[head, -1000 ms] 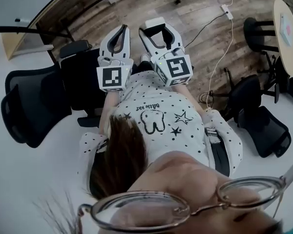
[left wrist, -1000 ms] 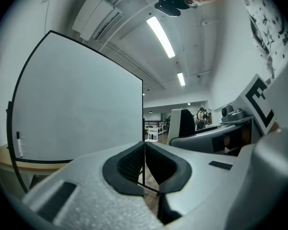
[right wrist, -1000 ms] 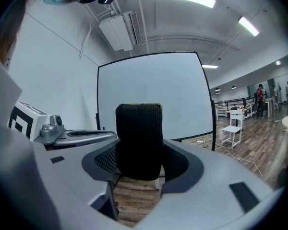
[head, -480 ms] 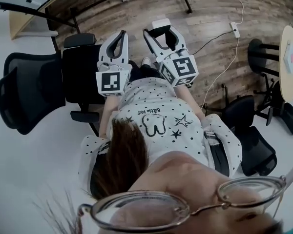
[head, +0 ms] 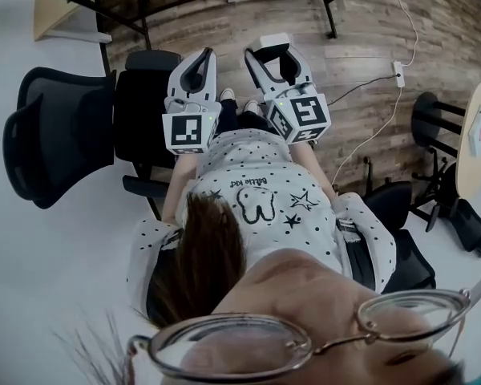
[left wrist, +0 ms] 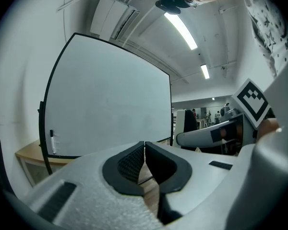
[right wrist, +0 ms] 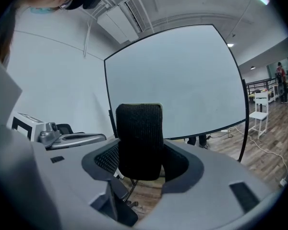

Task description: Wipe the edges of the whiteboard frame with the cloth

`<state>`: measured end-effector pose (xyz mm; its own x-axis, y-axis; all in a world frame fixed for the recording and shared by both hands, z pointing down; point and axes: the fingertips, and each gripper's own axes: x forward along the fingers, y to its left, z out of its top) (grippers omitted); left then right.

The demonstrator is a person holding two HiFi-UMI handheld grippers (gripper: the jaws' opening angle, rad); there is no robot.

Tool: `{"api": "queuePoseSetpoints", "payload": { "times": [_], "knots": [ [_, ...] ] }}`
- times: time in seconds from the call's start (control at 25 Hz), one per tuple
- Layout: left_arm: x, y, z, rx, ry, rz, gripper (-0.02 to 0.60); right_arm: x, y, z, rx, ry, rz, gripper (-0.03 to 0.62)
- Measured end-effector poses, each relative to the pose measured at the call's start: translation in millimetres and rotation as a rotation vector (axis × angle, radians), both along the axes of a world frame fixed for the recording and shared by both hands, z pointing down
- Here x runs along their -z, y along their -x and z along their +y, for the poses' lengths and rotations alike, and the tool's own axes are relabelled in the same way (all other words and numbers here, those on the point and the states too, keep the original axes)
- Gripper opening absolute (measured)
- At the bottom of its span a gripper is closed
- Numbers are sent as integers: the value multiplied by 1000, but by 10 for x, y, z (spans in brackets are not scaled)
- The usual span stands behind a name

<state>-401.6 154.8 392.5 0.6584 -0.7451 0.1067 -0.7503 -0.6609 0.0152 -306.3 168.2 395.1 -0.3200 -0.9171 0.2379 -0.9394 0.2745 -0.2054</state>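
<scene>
At the centre of the head view, two grippers are held side by side before a dotted white shirt (head: pixel 264 191), above a wooden floor (head: pixel 361 46). The left gripper (left wrist: pixel 144 145) is shown with its jaws pressed together, nothing between them. The right gripper (right wrist: pixel 143 163) is shown with its jaws spread and empty, a black mesh chair (right wrist: pixel 139 138) framed beyond the gap. The black-framed whiteboard (left wrist: pixel 110 99) is seen upright across the upper middle of both gripper views, well apart from the jaws.
</scene>
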Motion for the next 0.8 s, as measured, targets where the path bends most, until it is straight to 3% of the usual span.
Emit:
{"api": "queuePoseSetpoints", "payload": {
  "times": [0.4,0.8],
  "knots": [
    [198,276,-432,42,-29,-26,20,190,218,-429,33,-27,-1,245],
    [115,-32,-1102,79,-9,-30,20,114,-46,-1160,98,-10,58,245]
  ]
}}
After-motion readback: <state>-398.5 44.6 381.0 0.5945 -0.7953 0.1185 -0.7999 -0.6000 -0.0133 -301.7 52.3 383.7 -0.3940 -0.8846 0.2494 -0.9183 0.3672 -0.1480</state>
